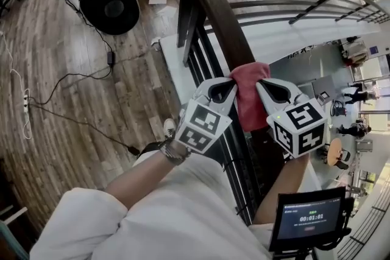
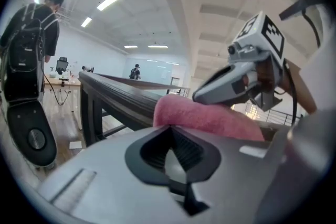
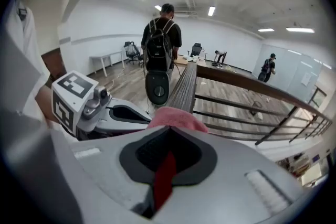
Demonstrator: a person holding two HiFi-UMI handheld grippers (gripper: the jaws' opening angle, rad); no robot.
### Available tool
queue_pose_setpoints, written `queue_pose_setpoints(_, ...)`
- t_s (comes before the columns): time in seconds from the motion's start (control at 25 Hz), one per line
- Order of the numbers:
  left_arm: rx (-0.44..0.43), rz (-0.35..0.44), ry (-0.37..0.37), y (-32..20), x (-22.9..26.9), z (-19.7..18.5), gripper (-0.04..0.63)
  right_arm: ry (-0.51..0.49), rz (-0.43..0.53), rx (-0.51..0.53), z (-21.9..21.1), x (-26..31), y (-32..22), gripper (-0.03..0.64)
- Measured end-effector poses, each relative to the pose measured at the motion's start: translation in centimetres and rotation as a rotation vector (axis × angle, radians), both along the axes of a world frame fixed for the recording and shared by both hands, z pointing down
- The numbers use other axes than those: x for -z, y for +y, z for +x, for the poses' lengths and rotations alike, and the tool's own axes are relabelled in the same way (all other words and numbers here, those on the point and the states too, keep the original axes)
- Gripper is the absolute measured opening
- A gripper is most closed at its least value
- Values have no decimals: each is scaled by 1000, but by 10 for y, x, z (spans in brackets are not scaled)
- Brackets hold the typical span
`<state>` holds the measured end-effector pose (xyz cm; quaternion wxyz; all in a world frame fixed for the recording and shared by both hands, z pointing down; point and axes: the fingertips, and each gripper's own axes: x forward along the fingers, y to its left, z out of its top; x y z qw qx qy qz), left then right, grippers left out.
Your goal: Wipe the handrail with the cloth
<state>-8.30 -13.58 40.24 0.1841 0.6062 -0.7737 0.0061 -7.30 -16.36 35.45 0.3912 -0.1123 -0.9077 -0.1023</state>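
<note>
The left gripper point(image 2: 169, 127) has its jaws closed together. Just beyond them a pink cloth point(image 2: 210, 119) lies over the dark handrail point(image 2: 118, 93). The right gripper point(image 2: 202, 94) rests on top of the cloth.

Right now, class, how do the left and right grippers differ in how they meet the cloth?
The right gripper has red cloth pinched between its fingers; the left gripper shows none between its own. The left gripper meets the cloth's left edge, the right gripper its right edge. Both are shut, over the handrail.
</note>
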Motion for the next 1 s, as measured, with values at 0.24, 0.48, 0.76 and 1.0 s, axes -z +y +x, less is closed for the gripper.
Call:
queue_pose_setpoints(0.24, -1, 16, -8, 8, 1, 0, 0, -54, -75, -57, -3, 1, 3, 3)
queue_pose_setpoints(0.48, 30, 40, 18, 11, -2, -8, 5, -114, -30, -73, -9, -2, 5, 3)
queue_pose_setpoints(0.76, 39, 49, 47, 14, 0, -19, 6, -143, -57, -55, -20, 2, 7, 4)
queue_pose_setpoints(1.0, 36, 61, 73, 15, 2, -19, 6, -151, -78, -51, -18, 4, 8, 3)
